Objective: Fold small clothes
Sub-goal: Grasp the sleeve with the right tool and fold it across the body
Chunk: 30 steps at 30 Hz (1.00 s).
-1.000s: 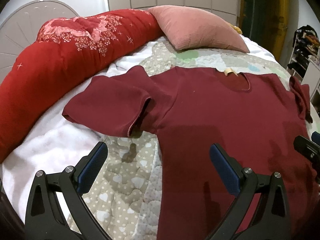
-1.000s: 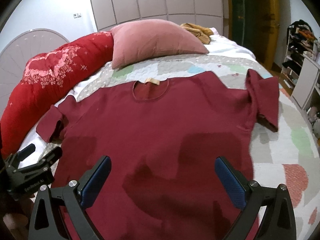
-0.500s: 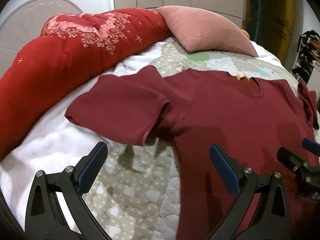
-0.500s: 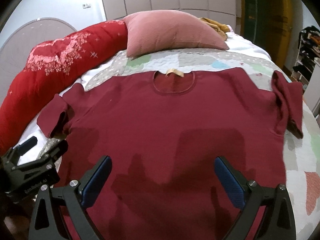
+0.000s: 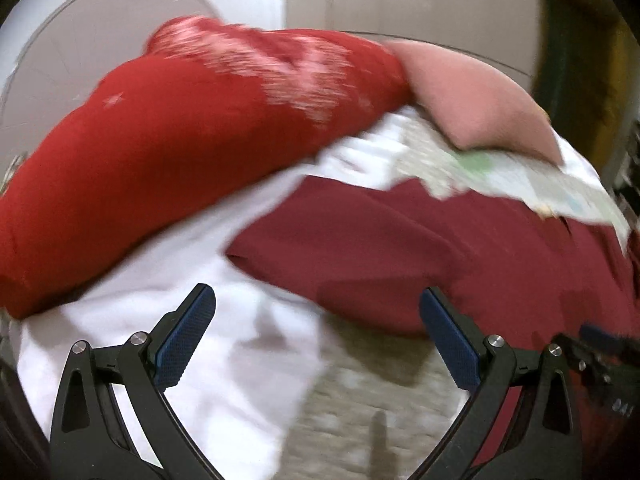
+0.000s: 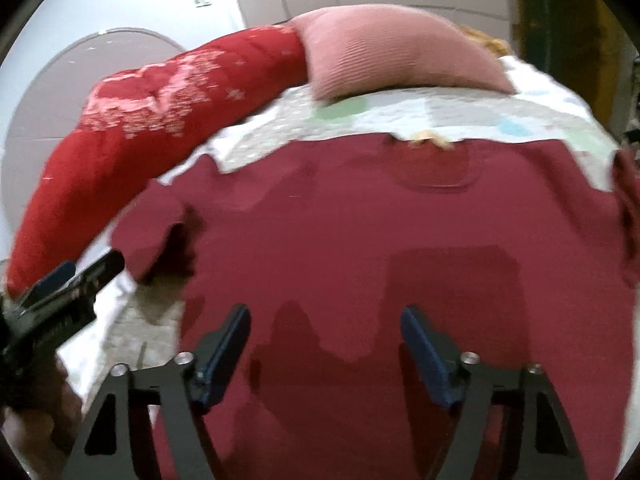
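A dark red short-sleeved shirt [image 6: 380, 240] lies flat on the bed, neck away from me. Its left sleeve [image 5: 352, 248] lies spread just ahead of my left gripper [image 5: 316, 312], which is open and empty, low over the white sheet and quilt. My right gripper [image 6: 326, 324] is open and empty, low over the shirt's lower body, its jaws narrower than before. The left gripper also shows at the left edge of the right wrist view [image 6: 72, 280], and the right gripper at the right edge of the left wrist view [image 5: 600, 344]. Both views are motion-blurred.
A long red bolster [image 5: 168, 140] runs along the left side of the bed. A pink pillow [image 6: 392, 56] lies at the head. The patterned quilt [image 6: 420, 112] and a white sheet [image 5: 224, 360] cover the bed. Wardrobe doors stand behind.
Both grippers have moved forward and lower toward the shirt. The left one swung left toward the sleeve. The right gripper's jaws have narrowed.
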### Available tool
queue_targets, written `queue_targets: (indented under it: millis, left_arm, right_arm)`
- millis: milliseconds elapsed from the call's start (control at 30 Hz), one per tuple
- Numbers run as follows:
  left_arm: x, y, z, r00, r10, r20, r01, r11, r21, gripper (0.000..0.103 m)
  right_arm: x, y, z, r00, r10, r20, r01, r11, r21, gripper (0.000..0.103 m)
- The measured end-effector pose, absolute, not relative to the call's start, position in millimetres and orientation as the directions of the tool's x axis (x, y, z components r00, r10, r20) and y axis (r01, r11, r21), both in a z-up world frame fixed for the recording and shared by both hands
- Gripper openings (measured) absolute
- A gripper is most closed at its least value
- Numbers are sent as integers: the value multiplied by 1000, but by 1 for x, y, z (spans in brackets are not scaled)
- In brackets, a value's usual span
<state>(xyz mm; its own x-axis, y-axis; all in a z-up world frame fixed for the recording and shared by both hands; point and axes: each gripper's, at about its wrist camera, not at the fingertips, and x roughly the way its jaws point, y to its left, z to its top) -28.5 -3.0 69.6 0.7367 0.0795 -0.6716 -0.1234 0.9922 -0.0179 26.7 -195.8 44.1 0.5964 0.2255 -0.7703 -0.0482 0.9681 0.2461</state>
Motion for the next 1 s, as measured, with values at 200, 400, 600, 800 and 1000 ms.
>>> queue_targets:
  millis: [200,400,600,800,1000]
  left_arm:
    - [-23,31,62,710,83,-699,-197,977,-84,102]
    - [-20,27,59,706,85,-703,-187,980,-70,102]
    - [-12,30,53,686,93,-722,-199,978,-64,102]
    - [-14,37,52,688,95,-719,-213,974,-75,102]
    - [-13,44,51,686,100,-721,-227,971,-81,102]
  right_arm:
    - [47,-145,53,594,334,-732,-176,942,287,63]
    - [73,-111,49,570,388,-724,-221,921,320,62]
    - [89,-100,44,554,413,-723,-239,911,337,62]
    - [95,-96,44,556,427,-713,-256,904,343,61]
    - [100,-89,41,531,462,-710,-275,887,371,45]
